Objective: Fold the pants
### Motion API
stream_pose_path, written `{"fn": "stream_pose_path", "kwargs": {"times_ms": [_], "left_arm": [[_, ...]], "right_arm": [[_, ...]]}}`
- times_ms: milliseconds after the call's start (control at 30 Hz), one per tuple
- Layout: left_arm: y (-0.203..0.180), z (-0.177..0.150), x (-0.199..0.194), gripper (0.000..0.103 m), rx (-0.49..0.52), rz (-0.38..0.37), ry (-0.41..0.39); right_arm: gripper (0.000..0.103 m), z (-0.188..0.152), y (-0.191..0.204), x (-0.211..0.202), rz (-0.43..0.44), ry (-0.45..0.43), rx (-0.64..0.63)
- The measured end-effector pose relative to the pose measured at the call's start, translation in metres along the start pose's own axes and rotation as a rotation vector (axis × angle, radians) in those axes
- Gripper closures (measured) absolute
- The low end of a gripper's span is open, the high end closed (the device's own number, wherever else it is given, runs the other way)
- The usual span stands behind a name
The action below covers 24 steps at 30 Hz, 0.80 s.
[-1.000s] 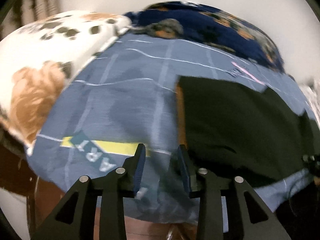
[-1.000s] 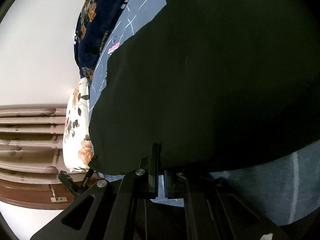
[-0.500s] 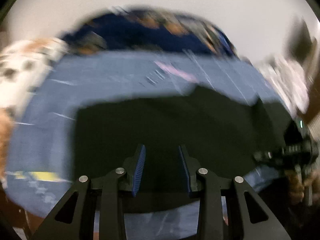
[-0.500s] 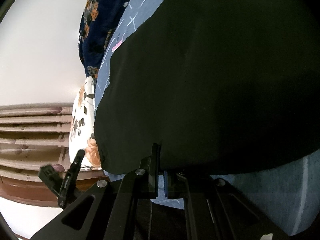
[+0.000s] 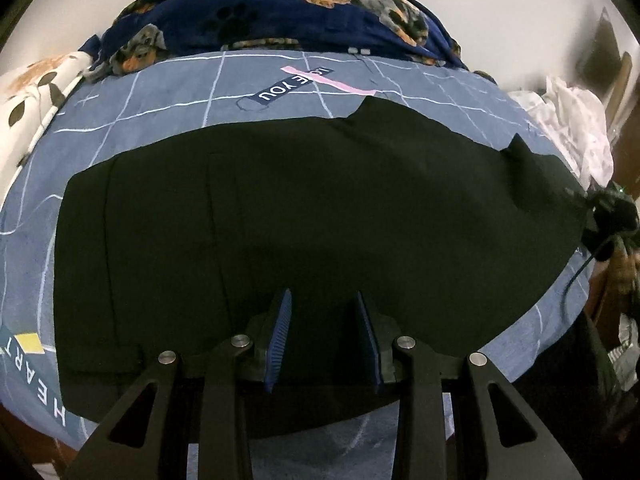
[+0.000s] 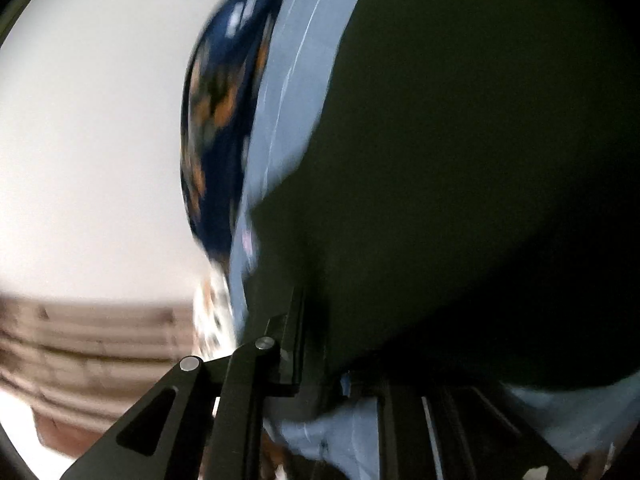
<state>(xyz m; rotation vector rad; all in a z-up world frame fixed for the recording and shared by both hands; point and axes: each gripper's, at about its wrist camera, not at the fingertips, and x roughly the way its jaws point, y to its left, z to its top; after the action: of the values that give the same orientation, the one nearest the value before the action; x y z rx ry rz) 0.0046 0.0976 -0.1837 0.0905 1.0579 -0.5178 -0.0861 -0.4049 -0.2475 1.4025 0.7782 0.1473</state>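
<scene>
Black pants (image 5: 320, 208) lie spread across a blue grid-patterned bedsheet (image 5: 160, 96). My left gripper (image 5: 324, 320) is open, its blue-padded fingers hovering over the near edge of the pants, holding nothing. My right gripper (image 6: 316, 344) is shut on the edge of the pants (image 6: 460, 160), which fill most of the blurred right wrist view. The right gripper also shows in the left wrist view (image 5: 608, 208) at the pants' far right end.
A navy dog-print blanket (image 5: 280, 4) lies along the far side of the bed. A white floral pillow (image 5: 32, 96) is at the left. White crumpled cloth (image 5: 568, 112) lies at the right. A brown wooden headboard (image 6: 80, 344) stands beyond the bed.
My left gripper has swung right from the bare sheet to over the pants, still open. My right gripper, still clamped on the pants, has moved; its view is now blurred.
</scene>
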Motion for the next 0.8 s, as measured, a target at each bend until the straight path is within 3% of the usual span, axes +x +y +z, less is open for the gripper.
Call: {"fn": "stream_pose_path", "kwargs": {"times_ms": [100,267,333,533,600,633,700,800], "left_arm": [[0.003,0.0,0.0,0.068,-0.009,-0.013,0.001],[0.003,-0.001,0.001,0.068,0.003,-0.009,-0.002],[0.002,-0.001,0.001,0.068,-0.004,-0.012,-0.002],[0.003,-0.001,0.0,0.068,-0.01,-0.021,-0.001],[0.004,-0.001,0.0,0.068,-0.012,-0.023,-0.003],[0.004,-0.002,0.0,0.068,-0.014,-0.025,-0.005],[0.005,-0.002,0.0,0.068,-0.011,-0.026,-0.005],[0.005,-0.002,0.0,0.068,-0.011,-0.025,-0.005]], "right_arm": [[0.09,0.043,-0.017,-0.042,0.01,-0.133,0.042],[0.09,0.088,-0.032,-0.094,0.02,-0.261,0.082],[0.09,0.093,-0.036,-0.11,0.019,-0.287,0.101],[0.089,0.088,-0.062,-0.169,-0.116,-0.461,0.155],[0.084,0.093,-0.062,-0.187,-0.159,-0.497,0.113],[0.081,0.094,-0.064,-0.194,-0.142,-0.506,0.116],[0.072,0.098,-0.07,-0.204,-0.022,-0.494,0.139],[0.061,0.101,-0.059,-0.212,-0.019,-0.48,0.08]]}}
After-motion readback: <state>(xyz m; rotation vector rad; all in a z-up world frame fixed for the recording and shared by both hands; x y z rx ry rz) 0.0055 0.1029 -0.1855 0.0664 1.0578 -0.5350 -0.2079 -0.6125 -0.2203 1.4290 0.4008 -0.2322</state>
